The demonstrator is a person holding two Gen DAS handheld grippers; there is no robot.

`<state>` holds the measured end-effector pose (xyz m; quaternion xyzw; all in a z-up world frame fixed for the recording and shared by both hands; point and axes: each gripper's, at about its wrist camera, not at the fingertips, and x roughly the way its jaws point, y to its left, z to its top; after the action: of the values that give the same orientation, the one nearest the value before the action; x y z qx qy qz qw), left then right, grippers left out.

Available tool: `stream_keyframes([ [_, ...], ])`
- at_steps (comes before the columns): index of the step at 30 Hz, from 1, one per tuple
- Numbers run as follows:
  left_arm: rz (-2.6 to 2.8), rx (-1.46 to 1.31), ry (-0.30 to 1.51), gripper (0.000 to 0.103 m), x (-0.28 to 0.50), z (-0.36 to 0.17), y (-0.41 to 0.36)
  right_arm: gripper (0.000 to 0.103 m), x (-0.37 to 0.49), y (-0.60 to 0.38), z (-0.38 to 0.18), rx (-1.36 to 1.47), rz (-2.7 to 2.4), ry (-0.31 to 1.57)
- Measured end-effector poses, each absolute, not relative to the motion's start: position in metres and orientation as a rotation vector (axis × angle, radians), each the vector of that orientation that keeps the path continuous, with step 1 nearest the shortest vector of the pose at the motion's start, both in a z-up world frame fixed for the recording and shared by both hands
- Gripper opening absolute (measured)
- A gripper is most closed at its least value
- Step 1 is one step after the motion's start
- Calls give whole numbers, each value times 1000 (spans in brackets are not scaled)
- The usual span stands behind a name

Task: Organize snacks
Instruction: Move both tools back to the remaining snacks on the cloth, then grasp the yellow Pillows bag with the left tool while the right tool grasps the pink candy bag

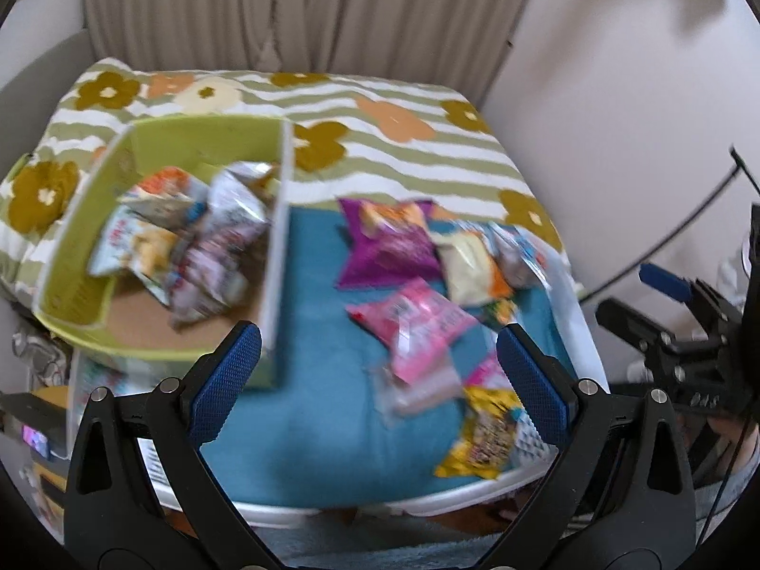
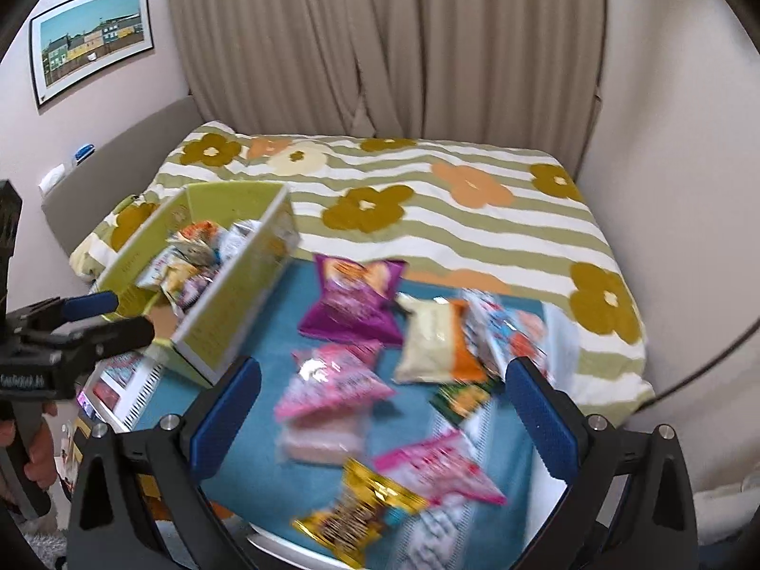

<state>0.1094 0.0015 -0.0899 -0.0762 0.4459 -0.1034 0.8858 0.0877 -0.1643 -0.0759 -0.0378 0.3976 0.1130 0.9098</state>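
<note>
A green cardboard box (image 1: 280, 237) (image 2: 228, 313) sits at the left of a teal mat (image 1: 313, 380) (image 2: 266, 451) and holds several snack packets (image 1: 190, 237). Loose on the mat lie a purple bag (image 1: 389, 247) (image 2: 354, 304), a pale yellow bag (image 1: 470, 266) (image 2: 430, 337), pink packets (image 1: 418, 323) (image 2: 332, 389) and a gold packet (image 1: 484, 437) (image 2: 356, 513). My left gripper (image 1: 377, 380) is open above the mat's near side, holding nothing. My right gripper (image 2: 384, 408) is open over the pink packets, also without a load. Both views are blurred.
The mat lies on a white tray (image 1: 475, 489) at the foot of a bed with a striped flower quilt (image 1: 403, 152) (image 2: 451, 218). Curtains (image 2: 380, 47) hang behind, a wall stands at the right. A hand (image 2: 38, 456) holds the other gripper at the left edge.
</note>
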Motion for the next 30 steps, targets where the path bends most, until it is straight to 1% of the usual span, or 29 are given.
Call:
stream_keyframes([
  [10,-331,-68,1037,99,73,-149,-98,103,70,-237,-115,-82,210,885],
  [16,-424,-11,1108,99,68,-198,-134,102,70,-258,-153,-146,250,910],
  [21,-437,-1,1124,98,70,-235,-148,102,69,-263,-187,-178,307,947],
  [23,-431,5,1134,93,72,-247,-150,102,69,-262,-199,-186,327,955],
  [27,-426,16,1160,75,75,-266,-155,102,70,-255,-222,-236,361,993],
  [28,-422,23,1163,73,76,-269,-156,102,70,-252,-228,-258,369,999],
  [30,-419,36,1164,72,77,-274,-158,102,70,-249,-233,-285,381,1005],
])
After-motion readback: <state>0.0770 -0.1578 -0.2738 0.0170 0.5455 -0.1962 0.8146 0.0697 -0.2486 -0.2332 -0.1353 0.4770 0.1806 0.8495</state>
